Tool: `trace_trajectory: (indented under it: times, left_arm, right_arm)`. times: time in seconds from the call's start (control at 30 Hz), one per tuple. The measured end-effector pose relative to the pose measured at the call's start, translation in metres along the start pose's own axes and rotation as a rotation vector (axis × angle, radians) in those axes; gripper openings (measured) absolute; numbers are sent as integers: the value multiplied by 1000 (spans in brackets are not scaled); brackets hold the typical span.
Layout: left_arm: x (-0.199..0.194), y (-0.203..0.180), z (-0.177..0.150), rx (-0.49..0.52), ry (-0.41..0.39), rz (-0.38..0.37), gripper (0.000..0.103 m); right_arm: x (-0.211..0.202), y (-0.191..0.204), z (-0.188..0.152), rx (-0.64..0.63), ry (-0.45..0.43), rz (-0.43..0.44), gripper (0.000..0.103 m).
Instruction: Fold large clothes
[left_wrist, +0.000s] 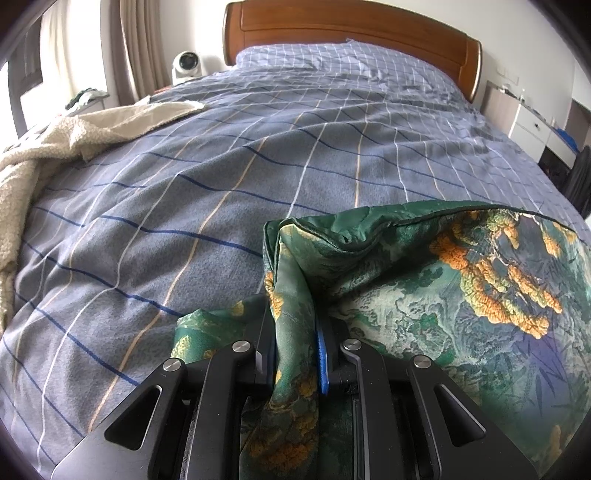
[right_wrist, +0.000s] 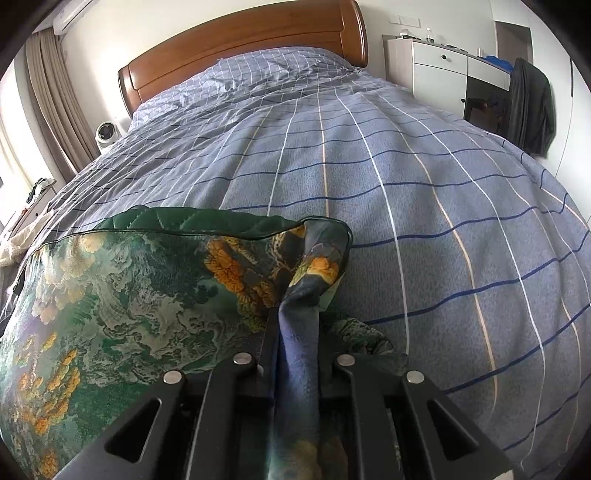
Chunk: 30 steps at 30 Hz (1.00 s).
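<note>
A green quilted garment with an orange and teal landscape print (left_wrist: 443, 280) is held up over the blue checked bed (left_wrist: 221, 177). My left gripper (left_wrist: 295, 325) is shut on the garment's left corner, a fold of cloth pinched between the fingers. My right gripper (right_wrist: 297, 317) is shut on the garment's right corner (right_wrist: 314, 269). The garment (right_wrist: 129, 295) stretches between the two grippers, its dark piped top edge sagging a little. The fingertips are mostly hidden by cloth.
A cream fleece blanket (left_wrist: 55, 147) lies on the bed's left side. A wooden headboard (left_wrist: 351, 29) and pillow are at the far end. A white fan (left_wrist: 186, 64) stands left of the bed. White drawers (right_wrist: 439, 70) and a dark hanging coat (right_wrist: 532, 107) are on the right.
</note>
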<state>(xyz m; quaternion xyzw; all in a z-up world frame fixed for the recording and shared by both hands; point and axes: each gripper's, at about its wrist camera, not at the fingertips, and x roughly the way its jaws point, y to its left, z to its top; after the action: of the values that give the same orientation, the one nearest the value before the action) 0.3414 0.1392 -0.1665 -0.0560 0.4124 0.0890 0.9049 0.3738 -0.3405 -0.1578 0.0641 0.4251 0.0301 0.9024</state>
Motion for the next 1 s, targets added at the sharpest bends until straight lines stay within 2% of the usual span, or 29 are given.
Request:
trace_trajectory:
  times: [0.7,0.8,0.9,0.97,1.0]
  left_arm:
    - [5,8,-2,-41,-5,-51,18]
    - [3,8,-1,-43,-6,-52,20]
    - [-2,9,2,-46,10,-48,32]
    - [-8,15,12,-57,54,-56,51]
    - [-14,18,16,-62,65,-60,55]
  right_arm:
    - [2,-3,1,12,-2,18,15]
    - [2,-4,2,17,0,26,16]
    - [2,-9,6,38,20,58,18]
    - [3,-19,16,73,78,105,20]
    - [-1,-24,24,86,104,114,27]
